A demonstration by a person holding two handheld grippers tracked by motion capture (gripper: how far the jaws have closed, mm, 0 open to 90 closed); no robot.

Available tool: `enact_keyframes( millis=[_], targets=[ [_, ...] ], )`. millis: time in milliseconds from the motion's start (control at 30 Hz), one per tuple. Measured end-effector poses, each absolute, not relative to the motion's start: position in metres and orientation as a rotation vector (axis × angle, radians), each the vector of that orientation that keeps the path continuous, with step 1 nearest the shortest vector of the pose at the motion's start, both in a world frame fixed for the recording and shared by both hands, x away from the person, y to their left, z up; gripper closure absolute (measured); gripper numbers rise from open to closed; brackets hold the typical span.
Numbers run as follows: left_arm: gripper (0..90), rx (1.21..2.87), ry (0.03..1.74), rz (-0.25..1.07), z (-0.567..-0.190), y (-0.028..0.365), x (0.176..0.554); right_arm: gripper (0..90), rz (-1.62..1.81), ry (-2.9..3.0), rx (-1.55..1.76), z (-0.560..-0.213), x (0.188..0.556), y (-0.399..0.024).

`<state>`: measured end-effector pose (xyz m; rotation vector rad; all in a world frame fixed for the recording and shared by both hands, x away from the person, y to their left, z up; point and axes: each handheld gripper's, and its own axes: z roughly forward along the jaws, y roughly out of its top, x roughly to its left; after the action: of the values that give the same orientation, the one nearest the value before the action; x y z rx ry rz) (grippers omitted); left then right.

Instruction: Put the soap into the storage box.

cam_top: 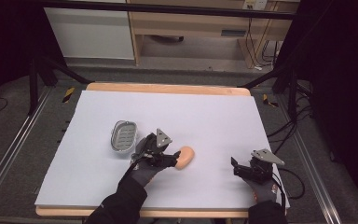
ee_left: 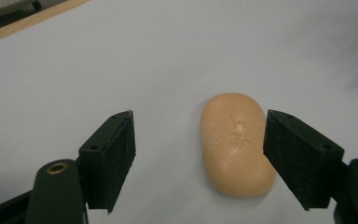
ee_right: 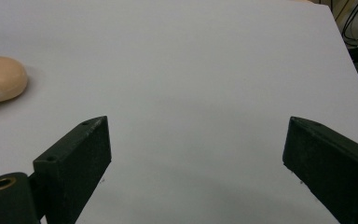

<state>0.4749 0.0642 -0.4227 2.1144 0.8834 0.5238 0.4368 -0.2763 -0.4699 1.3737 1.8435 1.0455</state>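
An orange oval soap bar [cam_top: 185, 157] lies flat on the white table sheet [cam_top: 205, 116]. My left gripper [cam_top: 171, 160] is open right beside it. In the left gripper view the soap bar [ee_left: 235, 142] sits between the jaws, close against the right pad [ee_left: 298, 158], with a wide gap to the left pad [ee_left: 109, 158]. My right gripper [cam_top: 237, 167] rests open near the table's front right, holding nothing. In the right gripper view its jaws stand wide apart around my right gripper [ee_right: 196, 163] midpoint, and the soap bar [ee_right: 0, 79] shows at the left edge.
A grey metal soap dish [cam_top: 123, 135] with a slotted base sits just left of my left hand. A wooden table edge [cam_top: 168, 88] borders the sheet at the back. Cables [cam_top: 291, 179] trail off the table's right side.
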Motion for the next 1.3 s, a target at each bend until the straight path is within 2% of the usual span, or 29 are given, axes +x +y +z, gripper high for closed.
enact_keyframes(
  millis=[233,733,1300],
  targets=[
    [23.1,2.162,0.882,0.473,-0.43,0.048,0.481,7.9,1.041,1.844,1.376,-0.47,0.437,-0.277],
    [19.7,2.261,0.872,0.451,-0.45,0.023,0.488,7.9,1.042,1.85,1.385,-0.47,0.438,-0.277],
    [23.1,2.304,0.914,0.394,-0.466,0.014,0.496,7.9,1.036,1.871,1.397,-0.472,0.439,-0.275]
  ],
)
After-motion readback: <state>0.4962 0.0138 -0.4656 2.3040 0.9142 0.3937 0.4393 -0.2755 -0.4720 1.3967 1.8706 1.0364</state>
